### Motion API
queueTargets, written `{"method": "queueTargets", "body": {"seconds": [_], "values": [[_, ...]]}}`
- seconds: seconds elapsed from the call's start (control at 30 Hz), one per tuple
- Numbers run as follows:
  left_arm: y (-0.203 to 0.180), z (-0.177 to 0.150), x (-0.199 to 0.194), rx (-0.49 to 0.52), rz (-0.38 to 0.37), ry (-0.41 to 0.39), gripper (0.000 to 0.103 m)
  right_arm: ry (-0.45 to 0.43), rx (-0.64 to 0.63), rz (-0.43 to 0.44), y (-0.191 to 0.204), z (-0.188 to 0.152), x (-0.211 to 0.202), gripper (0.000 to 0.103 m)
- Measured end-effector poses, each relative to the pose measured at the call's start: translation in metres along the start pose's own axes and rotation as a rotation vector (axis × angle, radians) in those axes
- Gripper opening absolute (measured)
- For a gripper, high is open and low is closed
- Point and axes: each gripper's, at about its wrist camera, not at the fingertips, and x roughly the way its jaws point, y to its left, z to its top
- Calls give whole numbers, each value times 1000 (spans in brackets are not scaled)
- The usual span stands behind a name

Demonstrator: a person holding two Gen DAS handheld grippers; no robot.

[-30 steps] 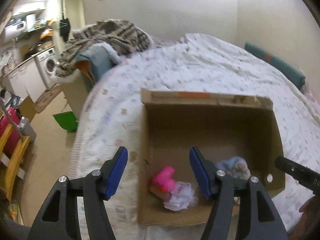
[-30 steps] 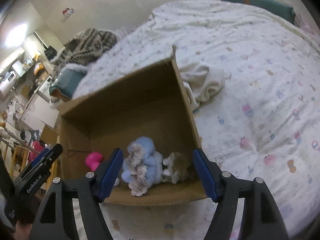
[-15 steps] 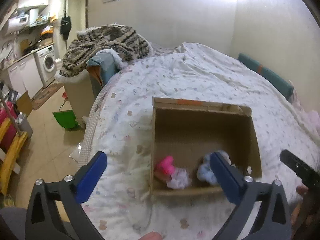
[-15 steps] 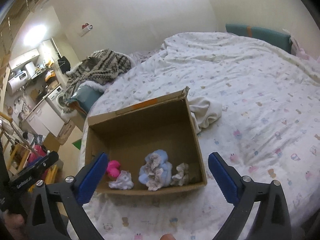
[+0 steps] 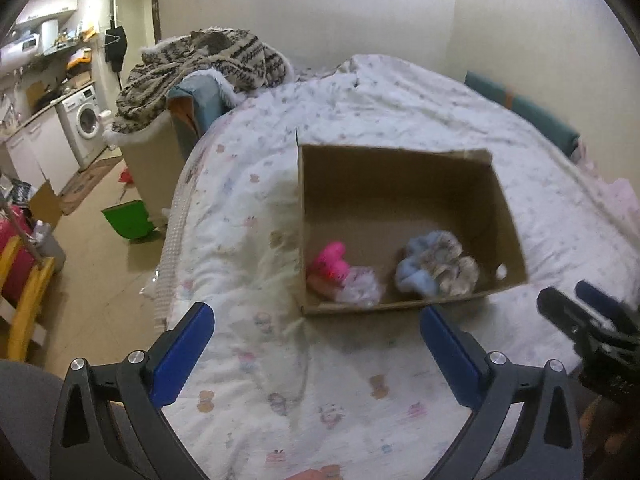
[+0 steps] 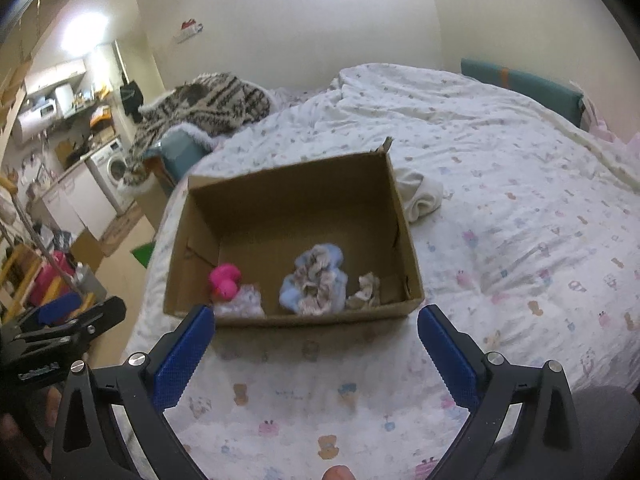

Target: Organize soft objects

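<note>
An open cardboard box (image 5: pixel 400 184) (image 6: pixel 288 204) sits on the bed. Inside lie a pink soft toy (image 5: pixel 330 266) (image 6: pixel 225 280), a pale patterned bundle (image 5: pixel 362 286) (image 6: pixel 240 300), a blue and floral soft piece (image 5: pixel 434 266) (image 6: pixel 314 280) and a small beige piece (image 6: pixel 366 290). My left gripper (image 5: pixel 316 344) stands open over the quilt, short of the box's near wall, with nothing between its fingers. My right gripper (image 6: pixel 316 344) is open too, empty, in front of the near wall. A cream cloth (image 6: pixel 420 196) lies on the bed right of the box.
The bed's patterned quilt (image 5: pixel 280 380) (image 6: pixel 520 240) spreads all around the box. A striped blanket (image 5: pixel 200 60) is heaped over a chair at the bed's far left corner. Beyond the bed's left edge are a green bin (image 5: pixel 128 220), a washing machine (image 5: pixel 86 120) and a yellow rack (image 5: pixel 24 304).
Both grippers have drawn back out of the box toward the near side and their jaws have spread wide. The soft pieces they hovered over stay in the box.
</note>
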Motion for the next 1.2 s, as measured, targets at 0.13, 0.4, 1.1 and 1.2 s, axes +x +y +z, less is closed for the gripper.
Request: {"method": "queueTargets", "body": {"seconds": [0.13,0.4,1.1,1.2], "values": [[-5,-7,14,16,17,50,103,4,-20,-21,3,-4,6,103],[-6,-10,26,-7,0,88,103,34,-11,-29,2,-5,18,103],[-2,-8,38,-39,-33,130,103,68,26,-35,-6,-7,24,103],[0,-8,38,-44,-32,131,103,68,23,-35,-6,-7,25,103]]}}
